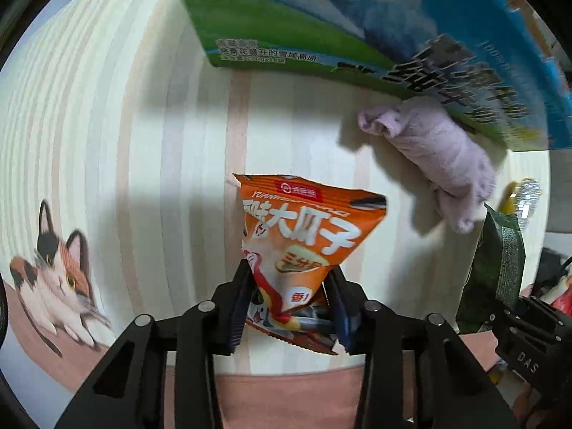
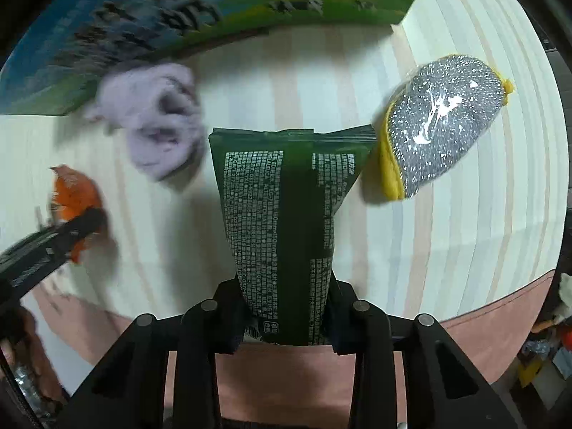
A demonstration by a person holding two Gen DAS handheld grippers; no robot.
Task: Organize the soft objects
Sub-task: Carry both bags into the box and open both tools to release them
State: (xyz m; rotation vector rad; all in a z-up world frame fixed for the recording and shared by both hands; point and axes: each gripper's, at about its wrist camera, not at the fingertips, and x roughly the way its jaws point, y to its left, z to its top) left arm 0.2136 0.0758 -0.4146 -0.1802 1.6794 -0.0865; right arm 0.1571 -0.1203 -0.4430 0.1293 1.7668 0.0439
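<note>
**Two packets in hand above the striped table; box at the far edge**

- Left gripper (image 1: 289, 296): fingers closed narrow on the lower part of an orange snack packet (image 1: 296, 236). The packet stands up between the pads, its upper half free and leaning right.
- Right gripper (image 2: 286, 307): fingers closed narrow on the near end of a dark green packet (image 2: 282, 221), which reaches away from the jaws, its sealed far end unsupported.
- Purple cloth (image 1: 432, 153): crumpled on the table (image 1: 143, 143), far right in the left view, touching or tucked under the near edge of the printed box (image 1: 321, 18).
- Silver scouring pad (image 2: 439, 125) with yellow trim: flat on the table, just right of the green packet's far end.
- Box: lies along the far side, likely the place for sorting; its opening is not visible.

Risks, as judged:
- Both packets are slick film pinched at one end; a quick swing could let either slide out of the pads.
- The two grippers work close together; the packets' free ends may collide.
- The green packet's far end could brush the scouring pad or cloth and drag them.
</note>
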